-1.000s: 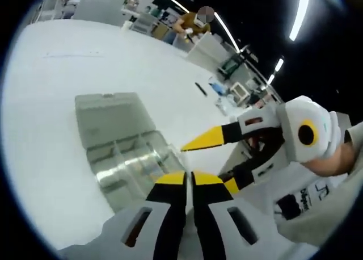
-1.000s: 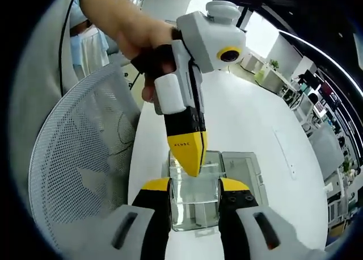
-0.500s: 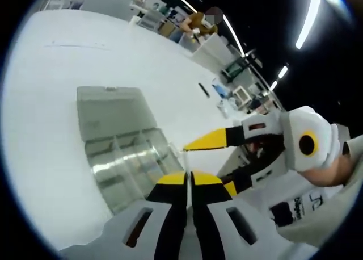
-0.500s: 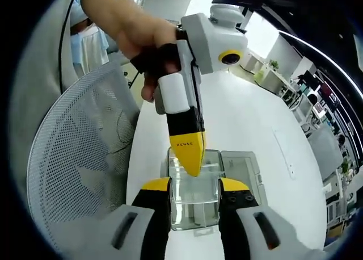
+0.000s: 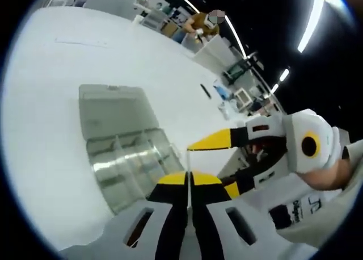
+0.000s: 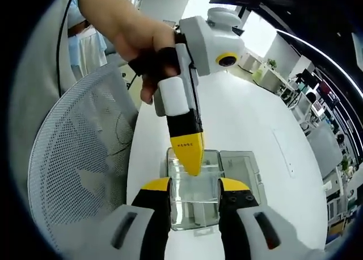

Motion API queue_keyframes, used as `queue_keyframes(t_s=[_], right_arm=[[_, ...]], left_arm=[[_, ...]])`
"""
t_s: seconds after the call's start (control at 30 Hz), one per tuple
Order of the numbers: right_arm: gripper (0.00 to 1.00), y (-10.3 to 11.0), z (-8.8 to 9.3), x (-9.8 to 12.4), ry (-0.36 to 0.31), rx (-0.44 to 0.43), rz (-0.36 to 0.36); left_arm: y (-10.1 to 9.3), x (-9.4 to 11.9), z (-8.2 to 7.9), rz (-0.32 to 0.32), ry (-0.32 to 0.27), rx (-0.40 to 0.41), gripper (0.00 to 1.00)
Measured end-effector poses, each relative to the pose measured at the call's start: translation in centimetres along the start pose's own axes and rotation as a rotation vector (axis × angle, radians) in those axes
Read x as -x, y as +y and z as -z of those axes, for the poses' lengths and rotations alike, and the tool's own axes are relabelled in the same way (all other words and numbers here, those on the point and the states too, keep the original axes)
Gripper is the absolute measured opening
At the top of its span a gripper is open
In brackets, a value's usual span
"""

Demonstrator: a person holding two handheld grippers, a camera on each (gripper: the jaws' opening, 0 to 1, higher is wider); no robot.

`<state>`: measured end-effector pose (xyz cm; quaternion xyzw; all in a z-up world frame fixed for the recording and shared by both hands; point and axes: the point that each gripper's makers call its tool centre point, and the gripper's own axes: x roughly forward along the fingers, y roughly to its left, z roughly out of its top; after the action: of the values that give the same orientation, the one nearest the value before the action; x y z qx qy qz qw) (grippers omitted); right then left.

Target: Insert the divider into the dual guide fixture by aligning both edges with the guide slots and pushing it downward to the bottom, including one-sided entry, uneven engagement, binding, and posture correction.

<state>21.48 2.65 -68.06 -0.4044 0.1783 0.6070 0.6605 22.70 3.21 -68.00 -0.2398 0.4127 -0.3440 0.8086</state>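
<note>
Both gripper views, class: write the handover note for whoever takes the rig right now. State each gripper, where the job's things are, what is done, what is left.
Left gripper: jaws closed, tips down at the top of the clear box; whether they pinch the divider cannot be told.
Right gripper: jaws open, standing either side of the box's near end.
Box sits on the white table, its lid open flat beside it.
Done: both grippers brought to the box.
Left: confirm both divider edges are in the slots, then push it to the bottom.
</note>
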Motion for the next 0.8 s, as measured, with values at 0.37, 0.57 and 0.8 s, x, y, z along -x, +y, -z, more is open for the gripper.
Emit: queue_keyframes(t_s=[0.37,0.57,0.8], right_arm=[[0.28,-0.6,0.0,0.4,-0.010,-0.024,0.011],[0.25,-1.0,0.1,0.6,-0.013,-0.035,0.007],[0.22,-1.3,0.5,0.9,-0.007,-0.035,-0.010]], left_arm=[[0.5,0.3,-0.1,-0.001,-0.008,-0.065,0.00],[0.5,0.3,-0.3,0.011,-0.017,-0.130,0.00],[0.3,0.3,-0.2,0.026,-0.023,-0.202,0.00]])
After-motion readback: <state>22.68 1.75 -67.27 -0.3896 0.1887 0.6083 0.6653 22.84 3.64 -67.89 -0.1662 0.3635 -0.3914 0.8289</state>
